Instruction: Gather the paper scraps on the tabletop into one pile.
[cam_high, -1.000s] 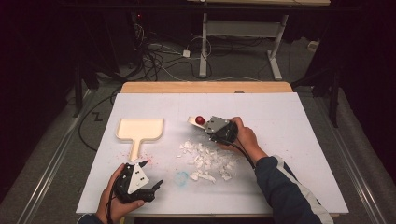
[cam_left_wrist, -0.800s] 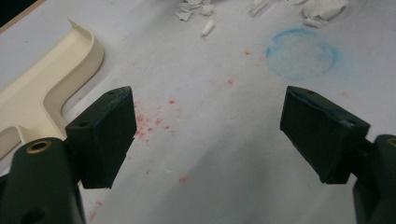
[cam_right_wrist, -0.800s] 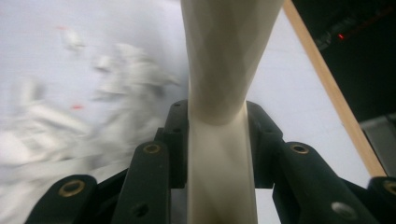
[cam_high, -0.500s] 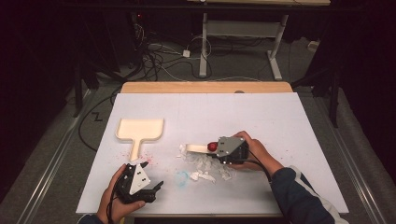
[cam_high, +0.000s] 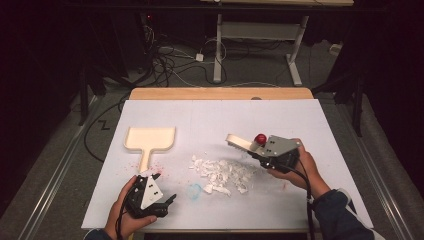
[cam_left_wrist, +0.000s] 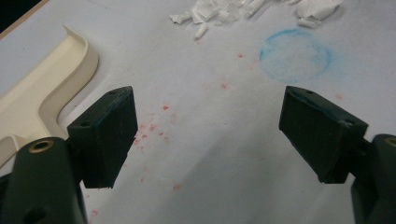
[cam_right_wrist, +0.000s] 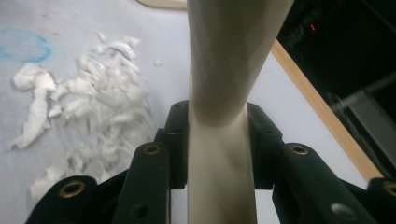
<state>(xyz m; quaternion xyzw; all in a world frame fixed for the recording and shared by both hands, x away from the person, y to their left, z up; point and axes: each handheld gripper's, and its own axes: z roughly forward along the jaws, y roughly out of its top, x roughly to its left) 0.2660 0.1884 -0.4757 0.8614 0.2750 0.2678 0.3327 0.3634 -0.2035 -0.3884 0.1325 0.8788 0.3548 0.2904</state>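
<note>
The heap of white paper scraps (cam_high: 222, 172) lay mid-tabletop, and the cream brush (cam_high: 240, 143), pinched by its handle in the right gripper (cam_high: 266, 152), had swung back from the pile to its far right edge, seemingly set for another sweep toward the dustpan (cam_high: 150, 139). The left gripper (cam_high: 161, 202) stayed near the dustpan handle, fingers spread wide.
</note>
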